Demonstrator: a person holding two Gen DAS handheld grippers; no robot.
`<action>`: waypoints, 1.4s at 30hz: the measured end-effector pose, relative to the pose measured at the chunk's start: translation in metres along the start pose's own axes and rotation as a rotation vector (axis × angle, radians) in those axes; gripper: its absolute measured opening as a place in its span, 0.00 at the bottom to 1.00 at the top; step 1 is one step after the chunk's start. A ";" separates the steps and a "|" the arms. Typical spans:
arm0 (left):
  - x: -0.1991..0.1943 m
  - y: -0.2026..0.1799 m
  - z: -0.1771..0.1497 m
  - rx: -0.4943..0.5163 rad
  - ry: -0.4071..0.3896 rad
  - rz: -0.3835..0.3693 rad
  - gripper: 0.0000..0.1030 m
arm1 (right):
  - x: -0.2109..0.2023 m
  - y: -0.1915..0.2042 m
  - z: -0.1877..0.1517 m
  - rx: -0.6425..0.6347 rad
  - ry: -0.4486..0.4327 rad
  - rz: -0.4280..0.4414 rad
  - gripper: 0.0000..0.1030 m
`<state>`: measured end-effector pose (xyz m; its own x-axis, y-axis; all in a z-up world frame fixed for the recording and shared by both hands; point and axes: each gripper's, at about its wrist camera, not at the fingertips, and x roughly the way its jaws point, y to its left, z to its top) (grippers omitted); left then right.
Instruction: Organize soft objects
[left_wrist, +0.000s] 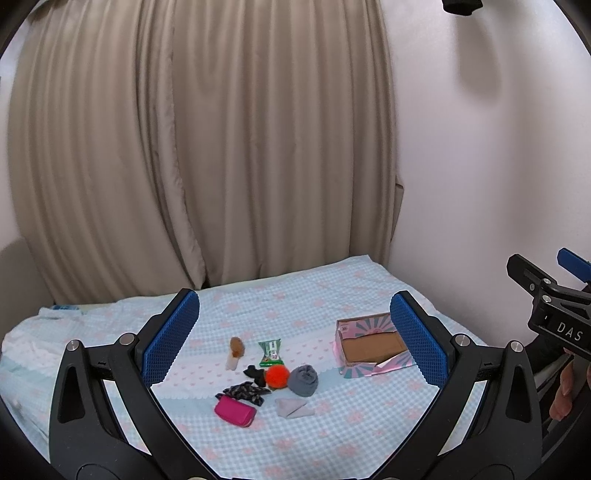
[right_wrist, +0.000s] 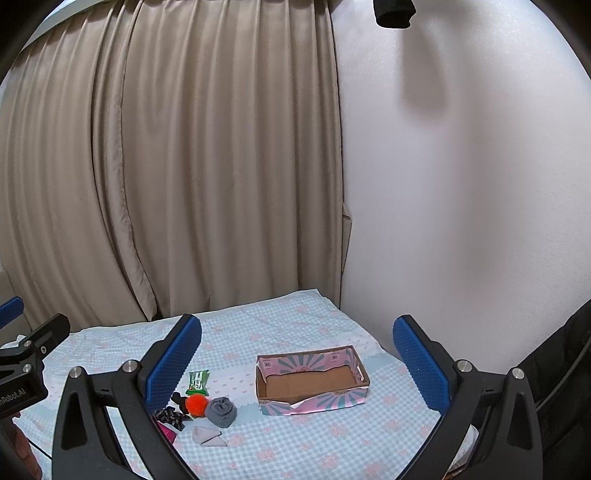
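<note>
Soft things lie in a cluster on the checked bedspread (left_wrist: 295, 306): an orange pom-pom (left_wrist: 277, 376), a rolled grey sock (left_wrist: 303, 380), a pink pouch (left_wrist: 235, 411), a dark patterned cloth (left_wrist: 245, 392), a folded pale cloth (left_wrist: 293, 408), a green packet (left_wrist: 270, 351) and a brown-topped small toy (left_wrist: 235, 352). An open, empty pink cardboard box (left_wrist: 373, 349) stands to their right; it also shows in the right wrist view (right_wrist: 312, 380). My left gripper (left_wrist: 295, 343) is open, held above and short of the cluster. My right gripper (right_wrist: 297, 369) is open, held above the box.
A beige curtain (left_wrist: 207, 147) hangs behind the bed and a white wall (right_wrist: 461, 184) stands on the right. The right gripper's body (left_wrist: 554, 317) shows at the left wrist view's right edge. Rumpled bedding (left_wrist: 44, 332) lies at the far left.
</note>
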<state>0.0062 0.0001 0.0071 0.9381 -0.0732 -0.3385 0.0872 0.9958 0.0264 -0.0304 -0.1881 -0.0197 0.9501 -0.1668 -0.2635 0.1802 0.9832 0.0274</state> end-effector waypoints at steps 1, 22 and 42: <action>0.001 0.000 0.000 0.001 -0.001 0.000 1.00 | 0.001 0.001 -0.001 0.000 0.000 0.000 1.00; 0.021 0.020 0.011 -0.003 0.003 -0.032 1.00 | 0.007 0.009 -0.005 0.010 -0.006 -0.014 1.00; 0.030 0.019 0.015 -0.002 -0.008 -0.039 1.00 | 0.010 0.016 -0.002 0.009 -0.008 -0.025 1.00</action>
<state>0.0412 0.0163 0.0112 0.9367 -0.1127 -0.3315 0.1235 0.9923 0.0117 -0.0182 -0.1743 -0.0235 0.9474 -0.1916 -0.2565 0.2059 0.9781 0.0298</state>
